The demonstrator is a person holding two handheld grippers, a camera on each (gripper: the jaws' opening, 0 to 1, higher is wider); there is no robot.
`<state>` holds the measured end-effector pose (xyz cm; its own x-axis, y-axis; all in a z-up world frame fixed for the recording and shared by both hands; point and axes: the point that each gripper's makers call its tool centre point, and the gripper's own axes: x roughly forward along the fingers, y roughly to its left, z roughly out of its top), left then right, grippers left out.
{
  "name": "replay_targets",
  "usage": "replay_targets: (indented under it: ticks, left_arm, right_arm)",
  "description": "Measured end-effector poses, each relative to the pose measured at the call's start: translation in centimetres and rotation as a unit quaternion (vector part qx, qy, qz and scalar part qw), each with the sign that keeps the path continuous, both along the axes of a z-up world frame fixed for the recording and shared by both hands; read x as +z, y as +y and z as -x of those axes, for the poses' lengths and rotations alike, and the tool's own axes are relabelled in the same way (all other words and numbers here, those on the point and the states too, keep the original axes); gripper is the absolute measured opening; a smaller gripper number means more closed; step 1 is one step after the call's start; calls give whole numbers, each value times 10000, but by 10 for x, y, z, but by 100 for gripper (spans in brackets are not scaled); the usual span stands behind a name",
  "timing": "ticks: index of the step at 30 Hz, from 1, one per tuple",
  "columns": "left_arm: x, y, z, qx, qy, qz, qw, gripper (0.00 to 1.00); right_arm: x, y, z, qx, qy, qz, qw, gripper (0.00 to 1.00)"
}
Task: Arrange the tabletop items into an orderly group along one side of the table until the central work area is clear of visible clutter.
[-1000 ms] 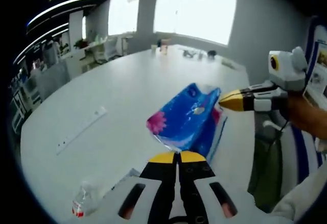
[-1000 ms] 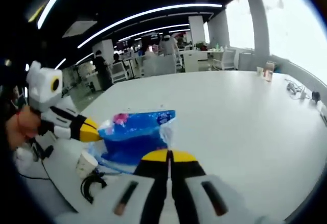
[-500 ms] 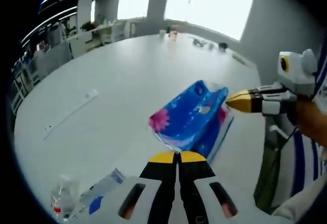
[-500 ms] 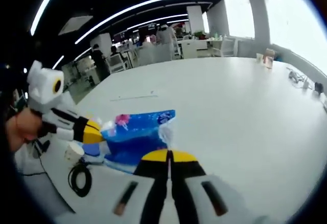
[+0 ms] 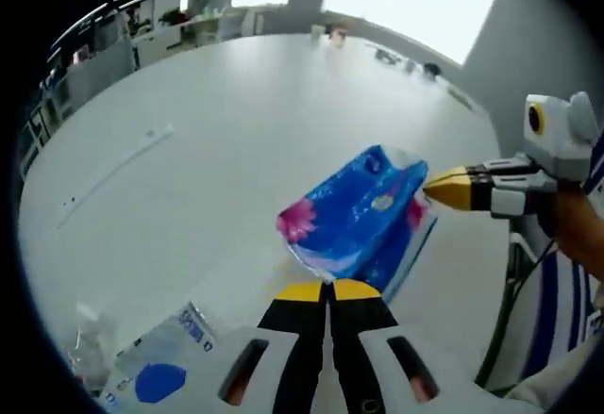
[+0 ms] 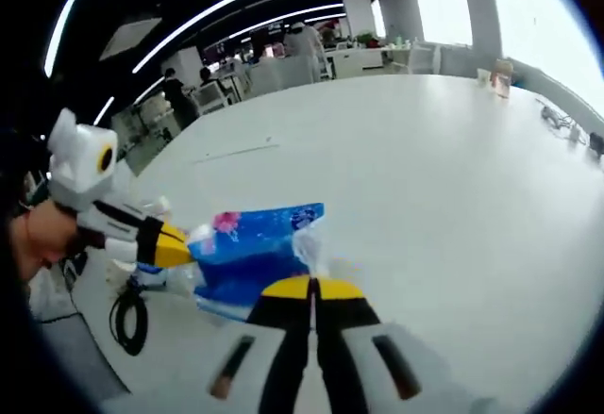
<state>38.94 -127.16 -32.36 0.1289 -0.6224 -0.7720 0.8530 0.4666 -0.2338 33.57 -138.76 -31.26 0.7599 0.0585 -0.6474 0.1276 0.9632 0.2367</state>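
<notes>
A broad white counter [image 5: 236, 140] takes up most of both views, in an open office with bright windows at the top of the left gripper view and strip lights curving across the ceiling in the upper left of the right gripper view. Desks, chairs and a few people stand far back.

The blue tissue pack [image 5: 354, 216] with a pink flower print is held up off the counter near its edge, between the 2 tools. The left hand-held gripper [image 5: 329, 290], at bottom centre of its view, has its yellow tips pressed together on the pack's near end. The right hand-held gripper [image 6: 310, 289] pinches the pack's clear wrapper end, tips together.

A ruler [image 5: 113, 174] lies at centre left, and a clear wrapped packet [image 5: 156, 372] at lower left.
</notes>
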Motion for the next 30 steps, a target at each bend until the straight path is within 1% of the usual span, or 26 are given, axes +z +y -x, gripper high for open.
replay_targets:
  ticks: [5, 14, 30]
  left_arm:
    - [-11, -1, 3, 6, 81, -136, 9999, 0]
    - [-14, 0, 1, 72, 130, -192, 9997, 0]
    - [-25, -2, 2, 17, 228, -281, 9993, 0]
  right_arm:
    - [-8, 1, 0, 11, 81, -54, 10000, 0]
    - [-14, -1, -1, 54, 152, -111, 9998, 0]
    - [-24, -4, -1, 31, 249, -175, 9995, 0]
